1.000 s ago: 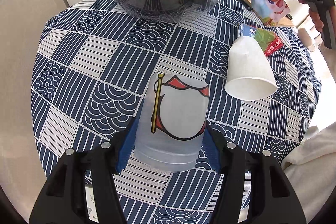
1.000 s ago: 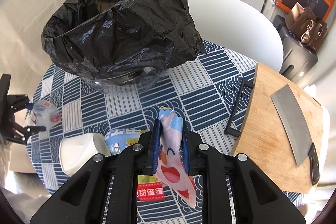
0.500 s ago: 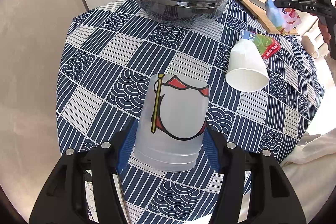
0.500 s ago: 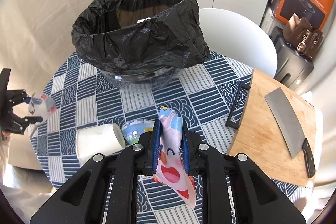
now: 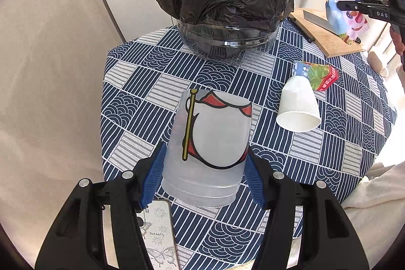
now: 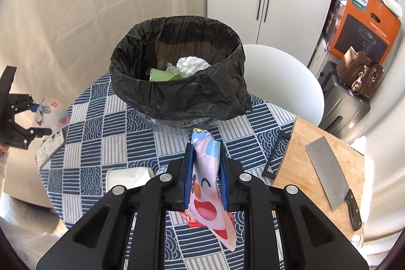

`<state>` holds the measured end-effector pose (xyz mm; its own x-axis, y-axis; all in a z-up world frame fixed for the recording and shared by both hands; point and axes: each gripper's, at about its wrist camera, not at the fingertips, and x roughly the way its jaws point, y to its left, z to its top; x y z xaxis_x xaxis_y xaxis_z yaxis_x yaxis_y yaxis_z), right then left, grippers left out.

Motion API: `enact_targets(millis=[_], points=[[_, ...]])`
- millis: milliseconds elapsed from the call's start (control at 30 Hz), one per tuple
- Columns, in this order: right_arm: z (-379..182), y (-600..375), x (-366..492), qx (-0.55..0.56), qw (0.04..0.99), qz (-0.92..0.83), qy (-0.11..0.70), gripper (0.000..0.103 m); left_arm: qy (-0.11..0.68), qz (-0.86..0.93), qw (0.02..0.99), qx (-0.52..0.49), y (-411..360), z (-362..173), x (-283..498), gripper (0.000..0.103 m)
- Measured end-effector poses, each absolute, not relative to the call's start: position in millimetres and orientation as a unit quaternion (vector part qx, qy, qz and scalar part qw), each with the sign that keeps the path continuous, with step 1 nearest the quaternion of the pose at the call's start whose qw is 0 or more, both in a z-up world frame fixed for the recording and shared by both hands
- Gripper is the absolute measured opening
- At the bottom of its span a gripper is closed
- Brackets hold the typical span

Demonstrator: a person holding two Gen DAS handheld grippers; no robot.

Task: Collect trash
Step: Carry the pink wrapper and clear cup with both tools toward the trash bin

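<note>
Here, translucent flag-printed cup (image 5: 210, 146), wrapper (image 6: 206, 184).

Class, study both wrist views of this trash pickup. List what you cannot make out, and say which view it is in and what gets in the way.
- Bin contents, left wrist view: the black liner rim hides them.
- White paper cup, right wrist view: the right gripper body covers most of it.
- Red packet lettering, left wrist view: too small to read.
- Phone, left wrist view: partly covered by the left gripper and cut off at the bottom edge.
</note>
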<state>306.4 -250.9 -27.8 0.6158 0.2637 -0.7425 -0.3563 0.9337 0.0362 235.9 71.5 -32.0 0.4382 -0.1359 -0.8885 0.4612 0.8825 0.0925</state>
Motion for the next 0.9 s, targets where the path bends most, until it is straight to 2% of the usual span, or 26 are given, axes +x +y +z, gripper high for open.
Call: enact_targets(millis=[400, 900], points=[[21.1, -250.4, 317.2, -0.087, 0.915, 0.175, 0.354, 0.017, 0.440, -0.179, 0.861, 0.181, 60.7, 23.6, 261.3, 0.060], [50.2, -238.6, 351.2, -0.100, 0.924, 0.190, 0.316, 0.017, 0.377, -0.204, 0.885, 0.183, 35.3, 68.4, 314.4, 0.061]])
